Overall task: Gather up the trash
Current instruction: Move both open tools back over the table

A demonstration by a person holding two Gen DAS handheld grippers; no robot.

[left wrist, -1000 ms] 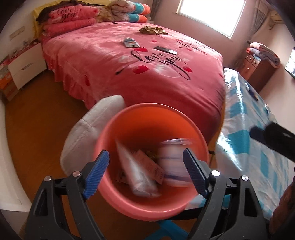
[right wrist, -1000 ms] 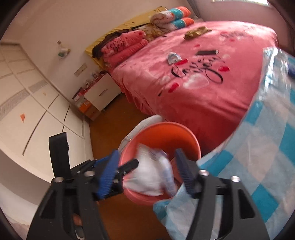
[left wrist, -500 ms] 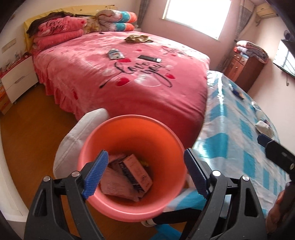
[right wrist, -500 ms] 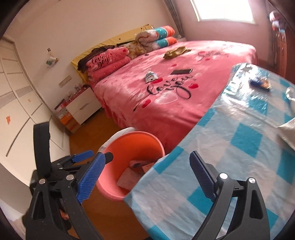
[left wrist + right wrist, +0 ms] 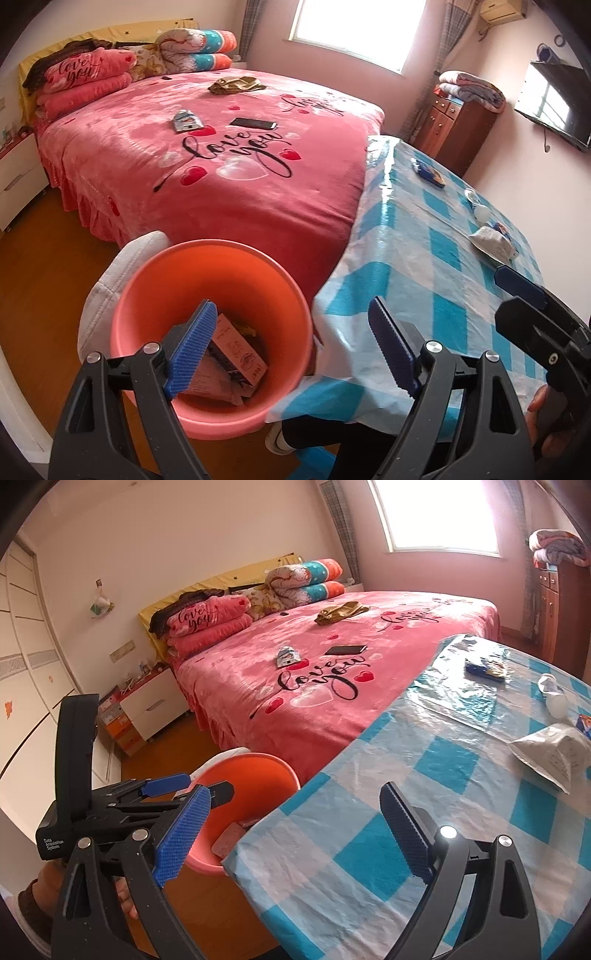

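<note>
Orange bucket [image 5: 207,280] on floor beside tabletop [image 5: 424,266] | done: box and wrappers inside | left: 1 white packet [image 5: 550,753], 1 blue wrapper [image 5: 484,667], small bits, all on tabletop | left tongs [image 5: 291,347] released, empty | right tongs [image 5: 295,830] released, empty

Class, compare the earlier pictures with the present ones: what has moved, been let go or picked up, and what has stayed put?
The right tongs have just been opening and let go of a crumpled white wrapper over the orange bin; they are empty and have swung from the bin to over the checked tablecloth. The left tongs stayed open and empty, drifting the same way. The bin and the wrappers further along the table have not moved.
</note>
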